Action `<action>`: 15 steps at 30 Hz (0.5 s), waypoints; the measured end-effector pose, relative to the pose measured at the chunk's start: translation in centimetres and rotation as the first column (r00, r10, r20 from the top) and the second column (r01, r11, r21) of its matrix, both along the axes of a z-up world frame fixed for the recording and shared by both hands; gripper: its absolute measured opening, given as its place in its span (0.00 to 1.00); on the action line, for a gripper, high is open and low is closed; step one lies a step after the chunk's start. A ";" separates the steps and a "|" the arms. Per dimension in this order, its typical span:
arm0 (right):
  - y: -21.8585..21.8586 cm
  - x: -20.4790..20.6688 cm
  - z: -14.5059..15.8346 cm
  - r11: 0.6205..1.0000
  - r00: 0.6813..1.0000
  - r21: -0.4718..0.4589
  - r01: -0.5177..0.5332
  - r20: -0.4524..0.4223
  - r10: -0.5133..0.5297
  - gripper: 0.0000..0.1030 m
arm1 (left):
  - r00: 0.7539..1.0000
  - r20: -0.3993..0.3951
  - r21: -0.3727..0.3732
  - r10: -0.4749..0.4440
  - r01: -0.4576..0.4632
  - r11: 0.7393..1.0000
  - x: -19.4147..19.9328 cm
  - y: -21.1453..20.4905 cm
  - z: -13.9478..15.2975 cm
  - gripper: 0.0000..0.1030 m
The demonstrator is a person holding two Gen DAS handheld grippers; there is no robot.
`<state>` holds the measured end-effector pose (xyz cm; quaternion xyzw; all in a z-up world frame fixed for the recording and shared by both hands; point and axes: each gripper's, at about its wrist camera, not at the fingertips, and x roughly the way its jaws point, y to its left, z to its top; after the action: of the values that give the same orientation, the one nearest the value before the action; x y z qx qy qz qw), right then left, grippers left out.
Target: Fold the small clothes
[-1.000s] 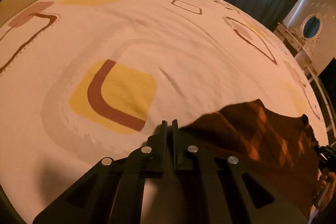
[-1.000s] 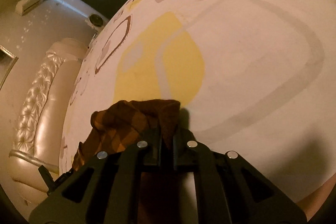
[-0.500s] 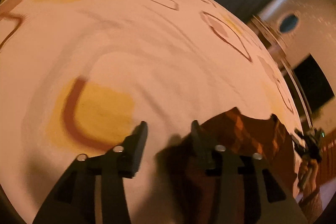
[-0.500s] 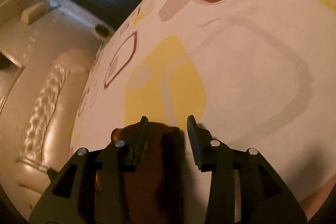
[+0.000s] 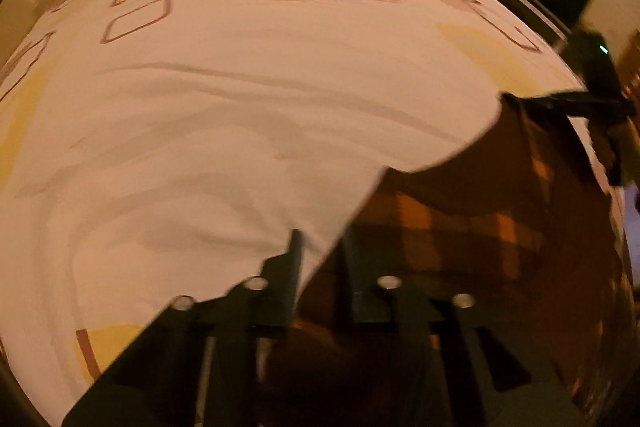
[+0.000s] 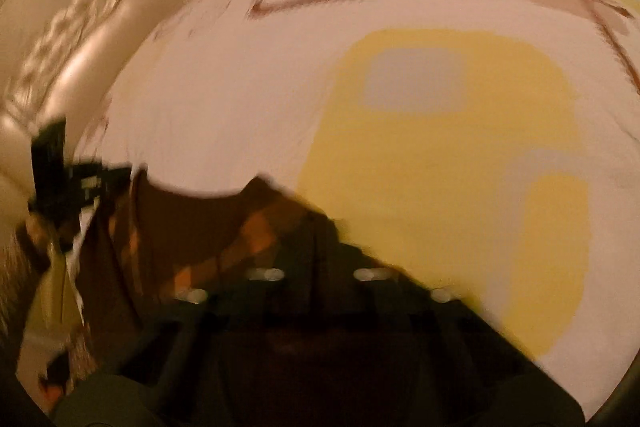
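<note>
A brown garment with orange checks [image 5: 472, 227] lies at the near edge of a patterned bedspread [image 5: 240, 107]. The left gripper [image 5: 320, 251] has its 2 jaws a narrow gap apart and closing, the garment's left edge lying between them. The right gripper [image 6: 320, 243] is blurred, its jaws shut on the garment's right corner. A tufted headboard [image 6: 80, 27] stands far left.
</note>
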<state>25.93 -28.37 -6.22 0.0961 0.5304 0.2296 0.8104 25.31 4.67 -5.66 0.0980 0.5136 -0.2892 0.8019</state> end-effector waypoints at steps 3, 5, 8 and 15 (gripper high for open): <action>0.6 -0.5 0.4 0.999 0.999 -0.028 -0.037 0.021 0.037 0.04 | 0.999 -0.009 -0.010 -0.037 0.037 0.999 -0.1 -0.3 0.1 0.17; 0.2 -0.5 0.5 1.000 0.999 -0.017 -0.022 0.025 0.022 0.04 | 0.999 -0.046 -0.064 -0.023 0.021 0.998 0.5 0.1 0.1 0.17; 0.2 -0.7 0.6 1.000 0.999 -0.018 -0.025 0.042 0.026 0.06 | 0.997 -0.072 -0.132 -0.018 0.009 0.991 1.1 0.4 0.2 0.24; 0.9 -0.8 0.4 0.996 0.996 -0.053 -0.069 0.048 0.072 0.04 | 0.996 -0.023 -0.067 -0.083 0.081 0.994 0.5 -2.3 -0.3 0.27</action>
<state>25.13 -27.45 -5.81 0.0506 0.5188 0.2466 0.8170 25.79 2.40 -5.97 0.0886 0.5094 -0.3399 0.7856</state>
